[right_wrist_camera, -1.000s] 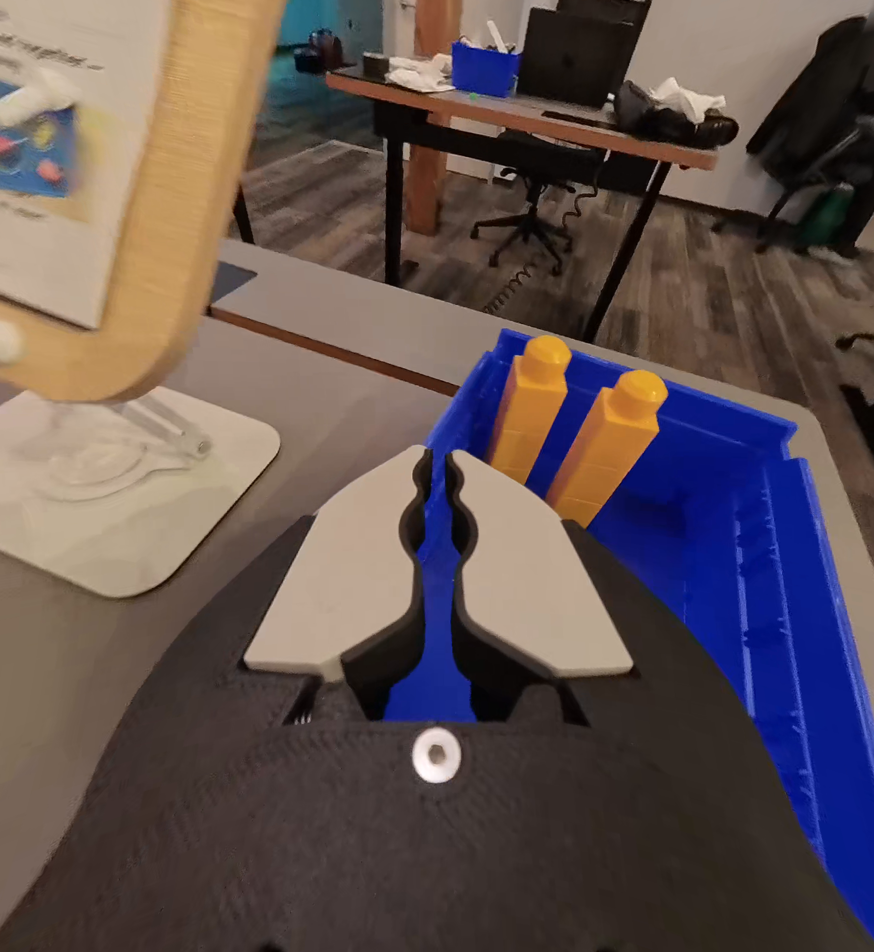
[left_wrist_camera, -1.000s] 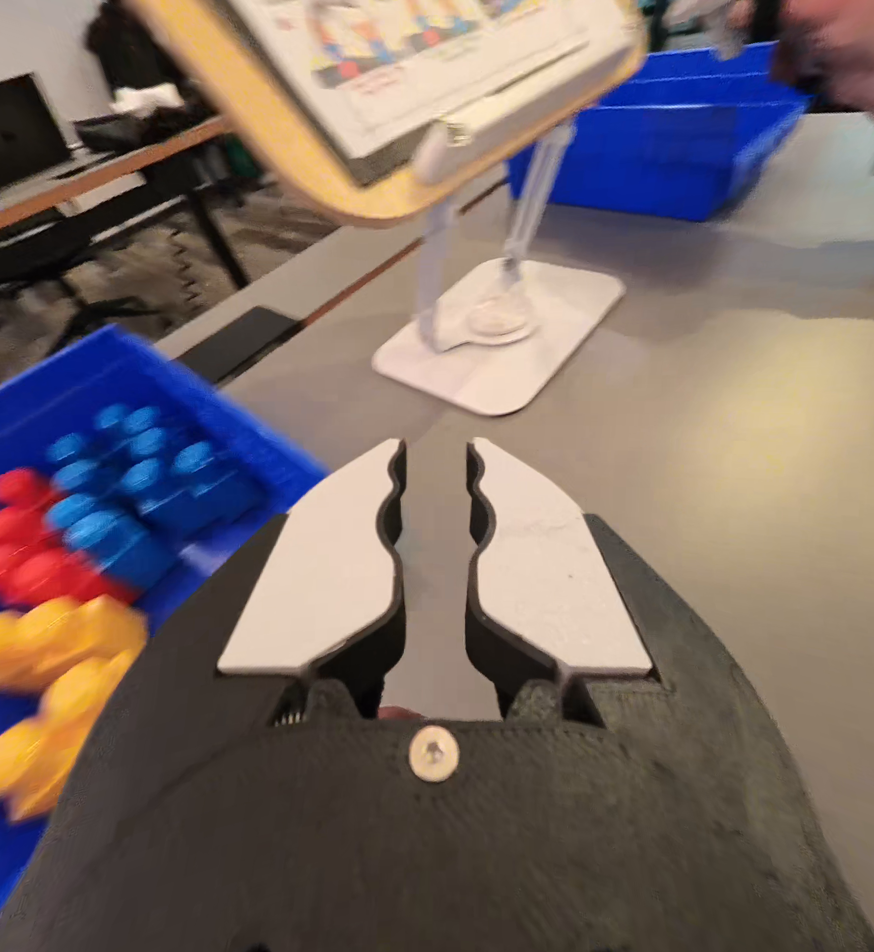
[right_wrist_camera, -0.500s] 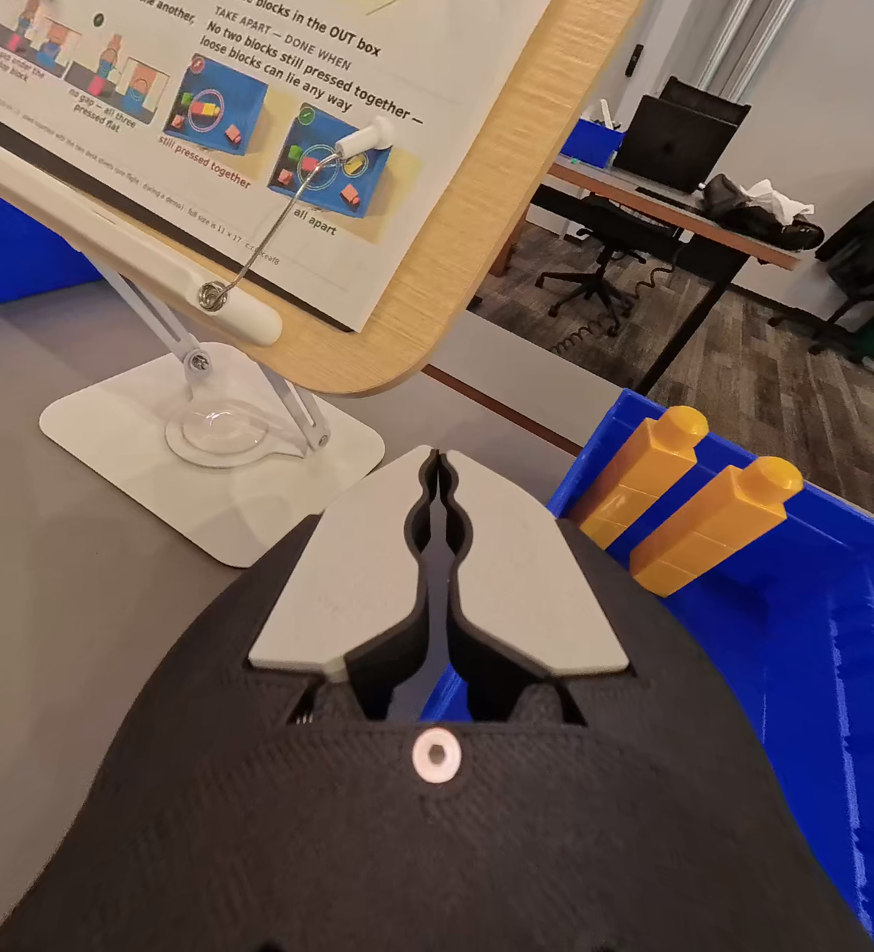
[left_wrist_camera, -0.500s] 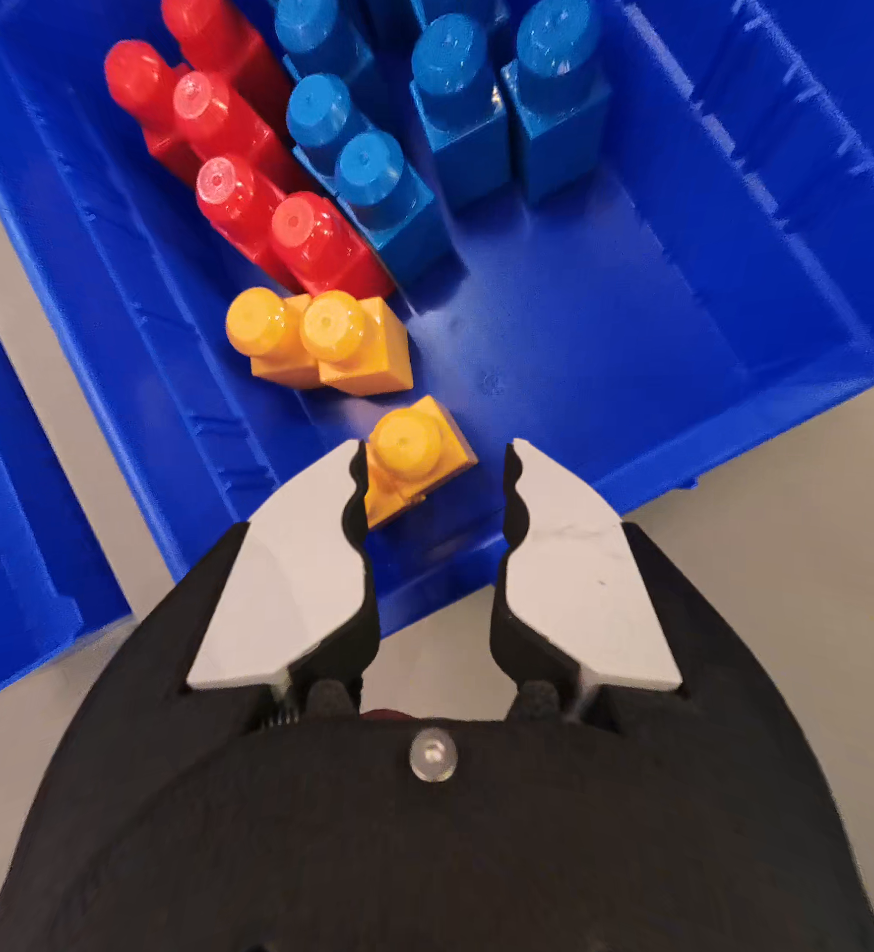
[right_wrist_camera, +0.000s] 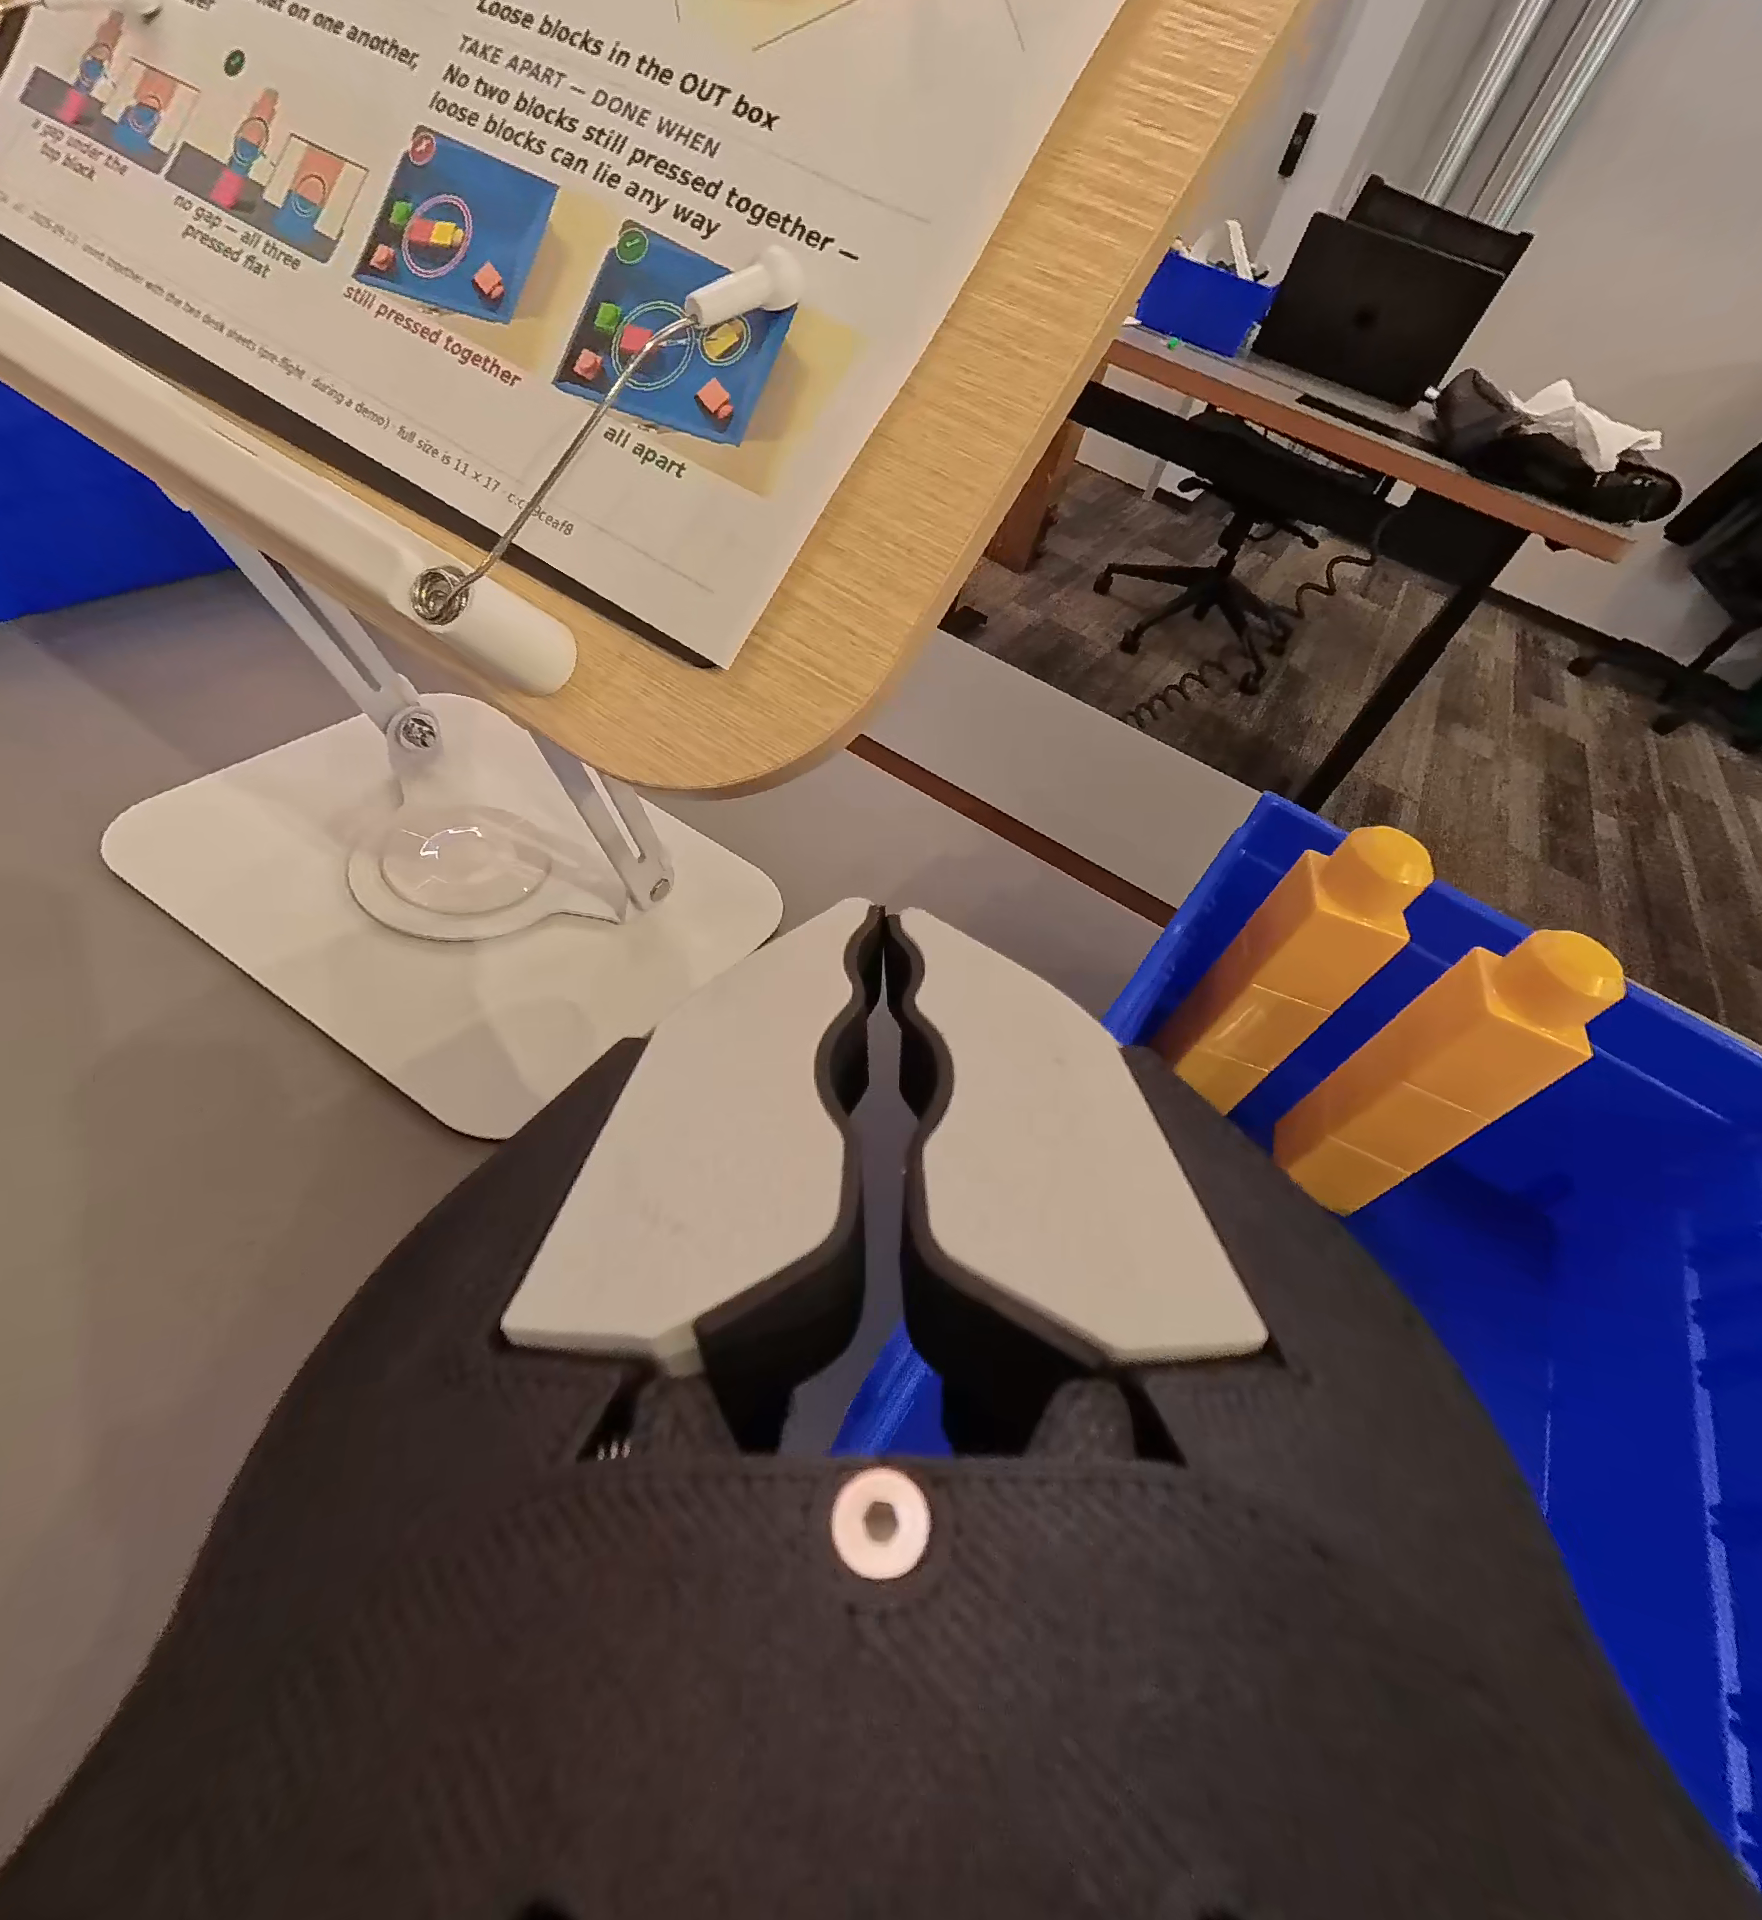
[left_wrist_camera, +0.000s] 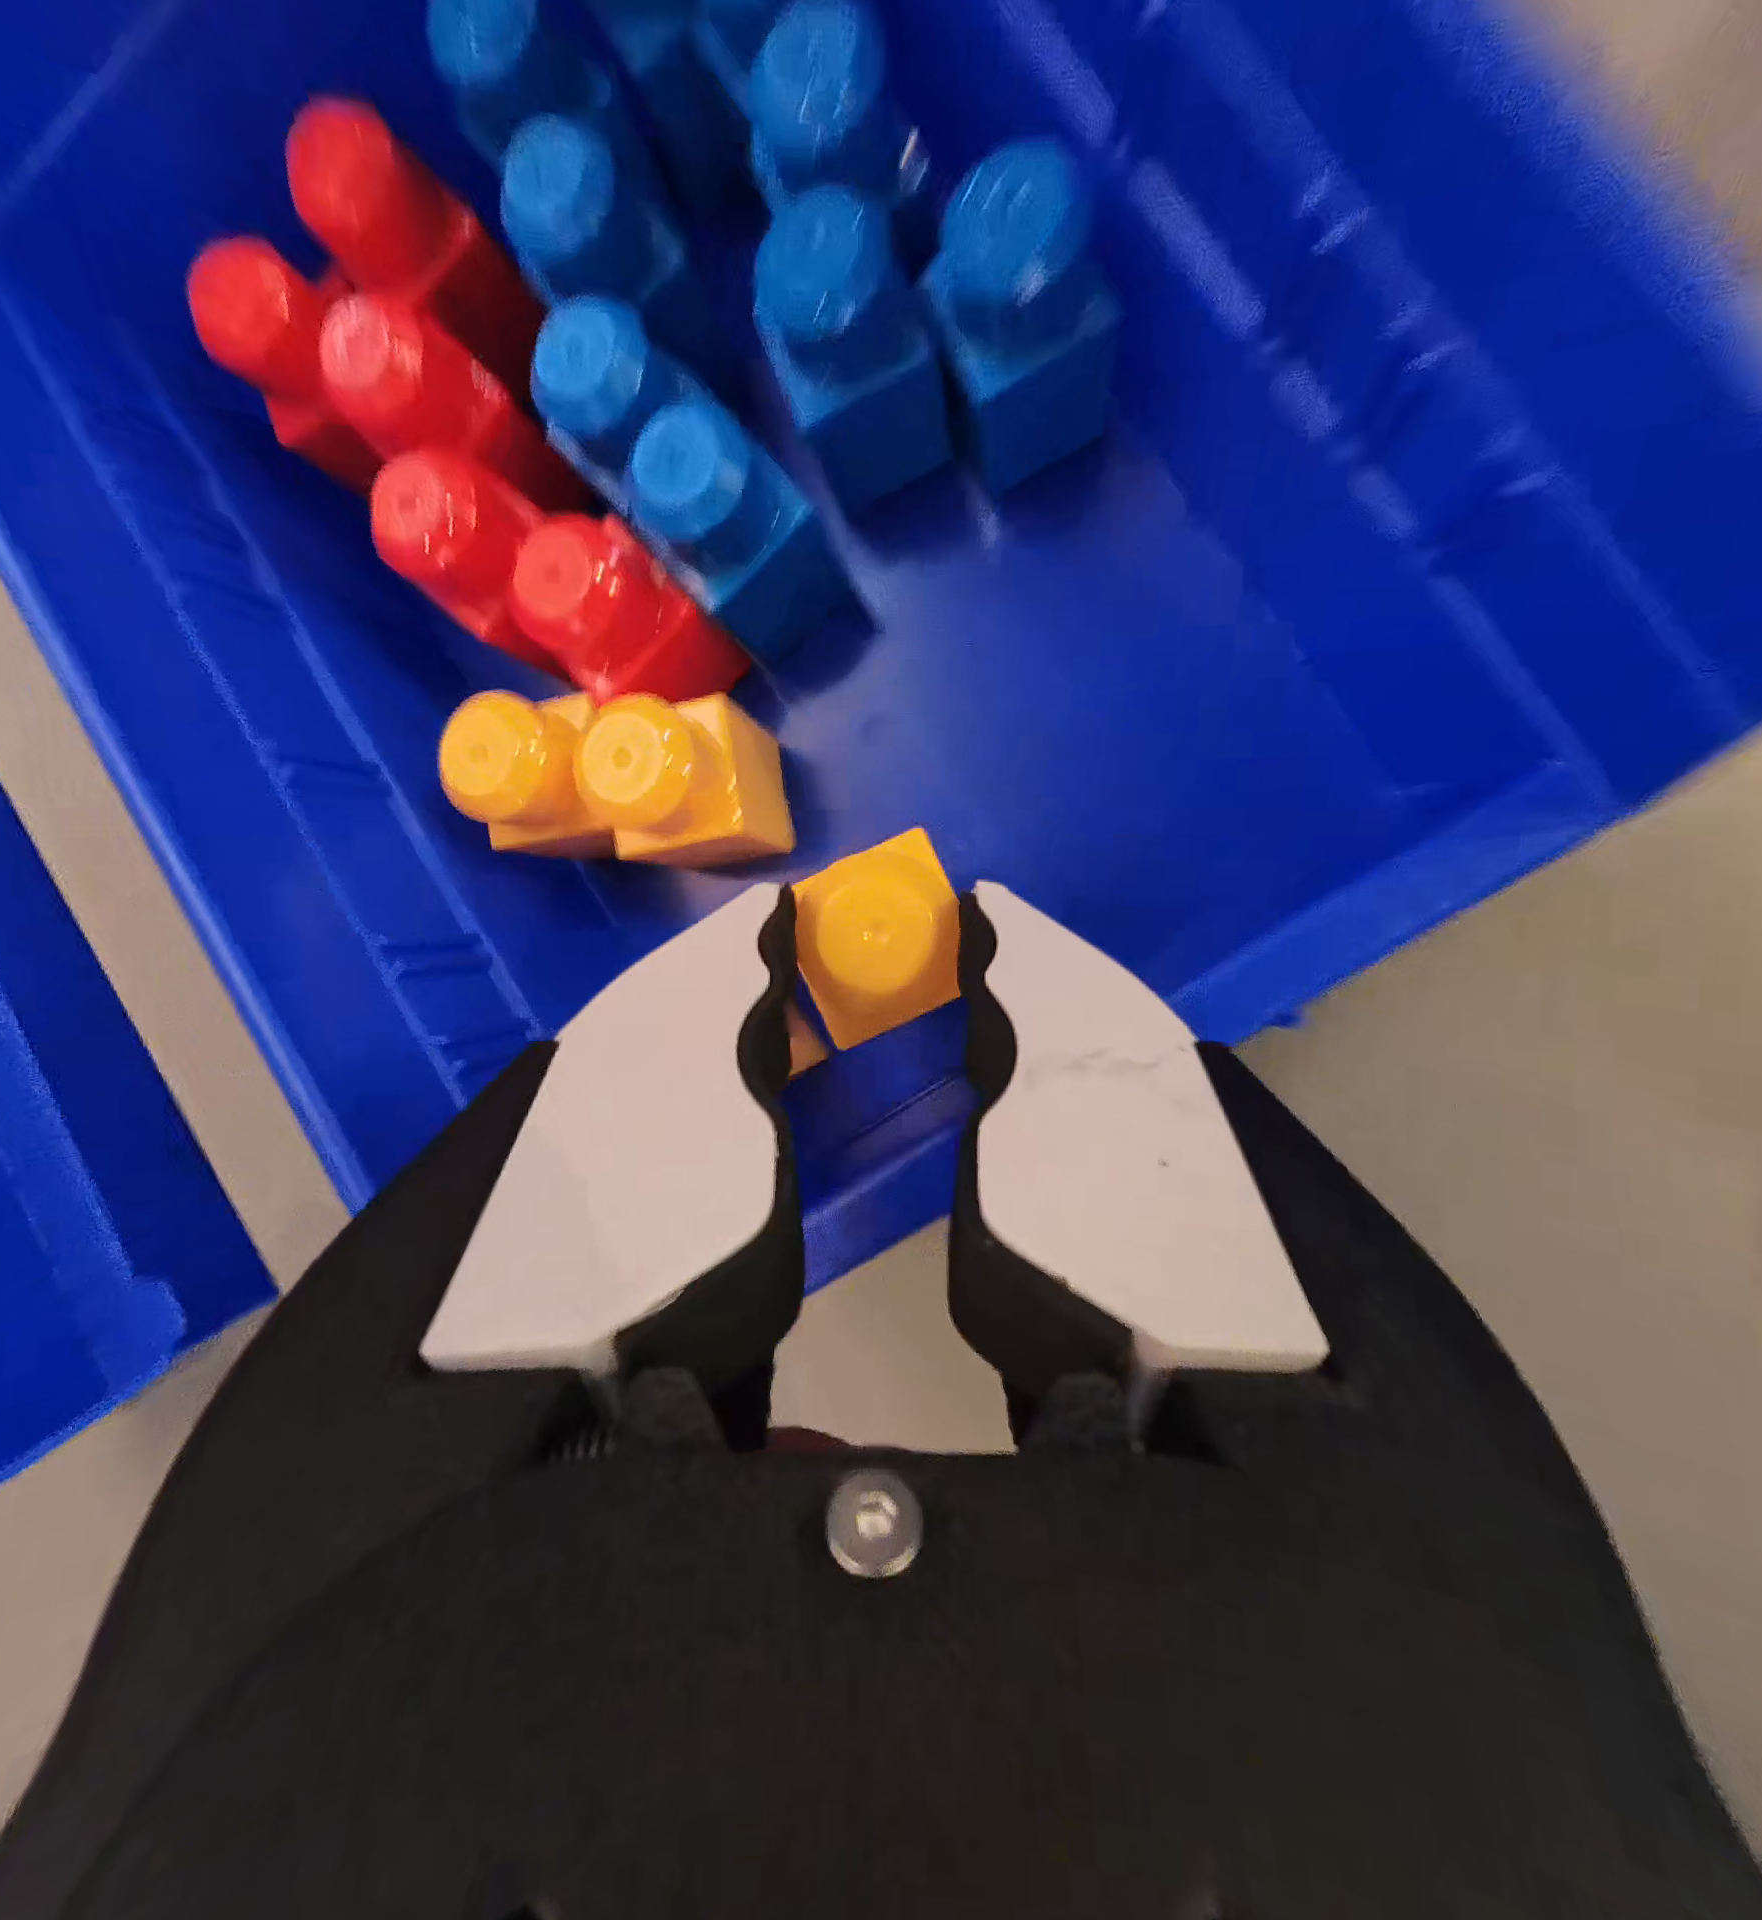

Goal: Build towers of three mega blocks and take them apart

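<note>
Yellow block (left_wrist_camera: 877, 951) pinched between the pads of the left gripper (left_wrist_camera: 875, 935) above the blue bin (left_wrist_camera: 1376, 914), two loose yellow blocks (left_wrist_camera: 638, 779) just beyond, red blocks (left_wrist_camera: 461, 447) and blue blocks (left_wrist_camera: 804, 312) farther back, right gripper (right_wrist_camera: 882, 920) closed on nothing, two yellow towers (right_wrist_camera: 1376, 1018) in another blue bin (right_wrist_camera: 1687, 1299).

Ahead of you stands a tilted light-wood board (right_wrist_camera: 981, 436) bearing a printed instruction sheet (right_wrist_camera: 503, 239), propped on a white flat-based stand (right_wrist_camera: 337, 935) on the grey tabletop (right_wrist_camera: 77, 1195). Farther back, a wooden desk (right_wrist_camera: 1376, 436) carries a black laptop (right_wrist_camera: 1376, 301), with a black office chair (right_wrist_camera: 1220, 540) underneath.
</note>
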`<state>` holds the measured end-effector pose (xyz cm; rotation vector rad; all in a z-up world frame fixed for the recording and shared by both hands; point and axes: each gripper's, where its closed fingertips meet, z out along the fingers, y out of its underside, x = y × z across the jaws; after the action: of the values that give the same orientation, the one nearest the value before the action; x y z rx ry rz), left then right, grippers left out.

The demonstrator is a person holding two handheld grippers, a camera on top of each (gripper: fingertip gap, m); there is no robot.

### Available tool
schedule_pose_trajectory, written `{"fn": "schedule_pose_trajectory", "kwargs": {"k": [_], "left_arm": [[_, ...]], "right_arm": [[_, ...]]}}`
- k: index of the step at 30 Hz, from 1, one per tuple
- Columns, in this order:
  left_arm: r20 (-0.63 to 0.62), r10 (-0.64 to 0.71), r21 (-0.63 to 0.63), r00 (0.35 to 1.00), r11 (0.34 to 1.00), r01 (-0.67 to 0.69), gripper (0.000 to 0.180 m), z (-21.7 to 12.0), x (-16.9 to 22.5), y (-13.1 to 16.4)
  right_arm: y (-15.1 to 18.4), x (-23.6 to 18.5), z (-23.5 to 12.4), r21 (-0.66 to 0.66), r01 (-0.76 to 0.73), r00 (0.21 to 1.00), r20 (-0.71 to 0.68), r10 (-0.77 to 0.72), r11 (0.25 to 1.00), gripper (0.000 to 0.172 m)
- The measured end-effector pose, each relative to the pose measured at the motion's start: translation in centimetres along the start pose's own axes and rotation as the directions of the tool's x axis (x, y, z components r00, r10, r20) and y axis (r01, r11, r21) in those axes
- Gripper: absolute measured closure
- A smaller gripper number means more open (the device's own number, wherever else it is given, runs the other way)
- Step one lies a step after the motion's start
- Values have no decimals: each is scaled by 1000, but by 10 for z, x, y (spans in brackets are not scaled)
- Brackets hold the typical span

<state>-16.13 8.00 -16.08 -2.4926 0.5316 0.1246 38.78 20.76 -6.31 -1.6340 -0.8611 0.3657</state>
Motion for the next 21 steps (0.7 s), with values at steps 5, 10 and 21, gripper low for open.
{"fn": "schedule_pose_trajectory", "kwargs": {"k": [5,10,21], "left_arm": [[-160,108,209,981,975,-73,151,-62,60,-36],[-334,349,354,876,907,-226,151,-90,167,-55],[-460,513,279,725,859,-430,151,-21,292,-31]], "right_arm": [[1,-4,3,-6,9,1000,13,-9,1000,172],[4,-8,7,-18,13,1000,28,-13,1000,171],[17,-8,14,-63,31,999,36,-28,998,171]]}}
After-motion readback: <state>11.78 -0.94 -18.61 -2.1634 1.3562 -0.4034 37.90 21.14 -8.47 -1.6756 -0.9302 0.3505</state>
